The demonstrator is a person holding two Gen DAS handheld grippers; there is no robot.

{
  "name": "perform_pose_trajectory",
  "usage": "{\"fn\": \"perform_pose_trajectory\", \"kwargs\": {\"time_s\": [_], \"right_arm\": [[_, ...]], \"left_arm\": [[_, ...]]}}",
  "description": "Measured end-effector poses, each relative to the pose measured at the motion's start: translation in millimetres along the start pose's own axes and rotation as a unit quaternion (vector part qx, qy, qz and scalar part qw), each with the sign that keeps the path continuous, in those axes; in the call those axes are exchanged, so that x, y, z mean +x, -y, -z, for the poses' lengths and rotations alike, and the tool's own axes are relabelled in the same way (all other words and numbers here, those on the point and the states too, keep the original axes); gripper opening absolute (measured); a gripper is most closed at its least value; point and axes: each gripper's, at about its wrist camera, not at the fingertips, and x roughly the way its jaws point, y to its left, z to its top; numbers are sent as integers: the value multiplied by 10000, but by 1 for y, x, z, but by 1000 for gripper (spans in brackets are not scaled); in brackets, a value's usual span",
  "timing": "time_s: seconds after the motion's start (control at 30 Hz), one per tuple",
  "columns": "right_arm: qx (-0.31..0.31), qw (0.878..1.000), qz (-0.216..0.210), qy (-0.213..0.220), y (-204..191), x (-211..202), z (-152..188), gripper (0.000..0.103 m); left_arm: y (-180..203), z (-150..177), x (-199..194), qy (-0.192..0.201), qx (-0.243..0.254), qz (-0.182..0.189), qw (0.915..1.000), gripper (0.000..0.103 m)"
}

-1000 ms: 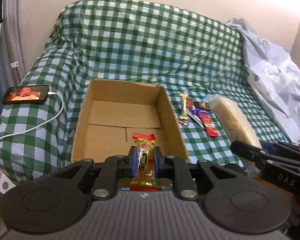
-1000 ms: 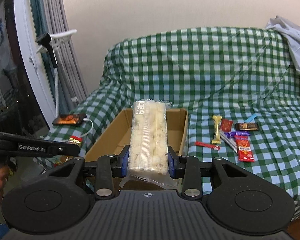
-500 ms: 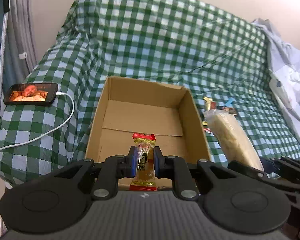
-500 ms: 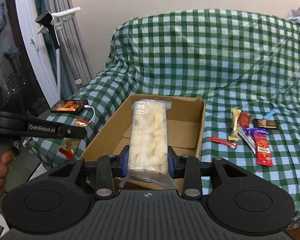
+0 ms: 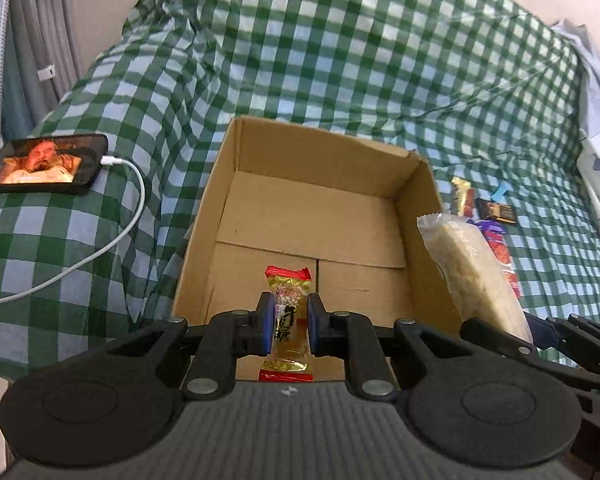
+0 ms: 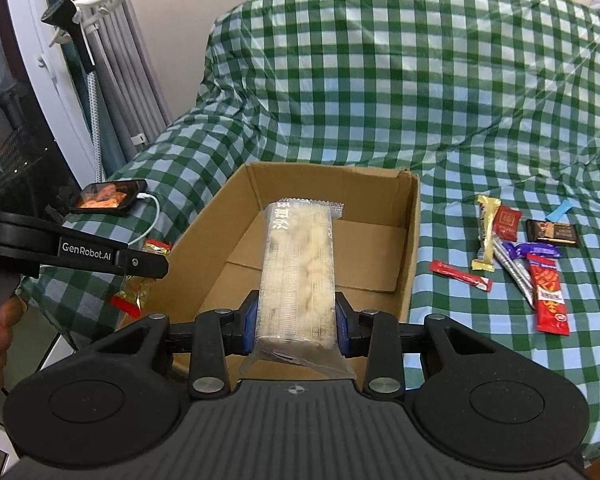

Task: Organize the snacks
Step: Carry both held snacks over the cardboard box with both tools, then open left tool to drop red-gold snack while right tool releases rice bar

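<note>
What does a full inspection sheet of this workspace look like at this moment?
Surface: sofa under a green checked cover.
Job's things: open cardboard box on the seat, nothing seen inside; loose snack packets on the cover to its right.
Clutter: pale sheet bunched at the right end.
Grippers: left gripper shut on a gold and red candy above the box's near edge; right gripper shut on a long clear pack of pale puffed snacks, pointing into the box.
Cables: white charging cable plugged into a lit phone on the left armrest.
Surroundings: grey curtains, plain wall.
</note>
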Motion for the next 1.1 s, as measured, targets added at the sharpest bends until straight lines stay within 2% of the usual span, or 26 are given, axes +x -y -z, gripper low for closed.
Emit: {"fn": "perform_pose_trajectory", "kwargs": {"time_s": [0.4, 0.9, 0.93, 0.97, 1.0, 1.03, 1.07, 1.1], "right_arm": [[151, 9989, 90, -429, 20, 61, -2, 38], [142, 9985, 141, -504, 25, 98, -8, 39], [133, 9986, 144, -491, 25, 100, -8, 39], [117, 9988, 122, -467, 25, 101, -9, 40], [120, 9989, 90, -440, 24, 102, -11, 40], [156, 9991, 79, -396, 25, 102, -13, 45], [208, 9991, 85, -364, 24, 100, -14, 62], [242, 9990, 87, -360, 24, 98, -16, 71]], "left_arm": [[1, -17, 63, -452, 47, -104, 9989, 18], [0, -27, 103, -711, 42, -247, 9972, 19], [0, -28, 103, -699, 70, -265, 9972, 24], [0, -30, 103, -691, 104, -281, 9972, 33], [0, -32, 103, -690, 135, -311, 9970, 67], [0, -34, 101, -650, 157, -388, 9970, 101], [-1, -34, 96, -539, 166, -503, 9971, 102], [-1, -33, 88, -339, 206, -582, 9975, 103]]}}
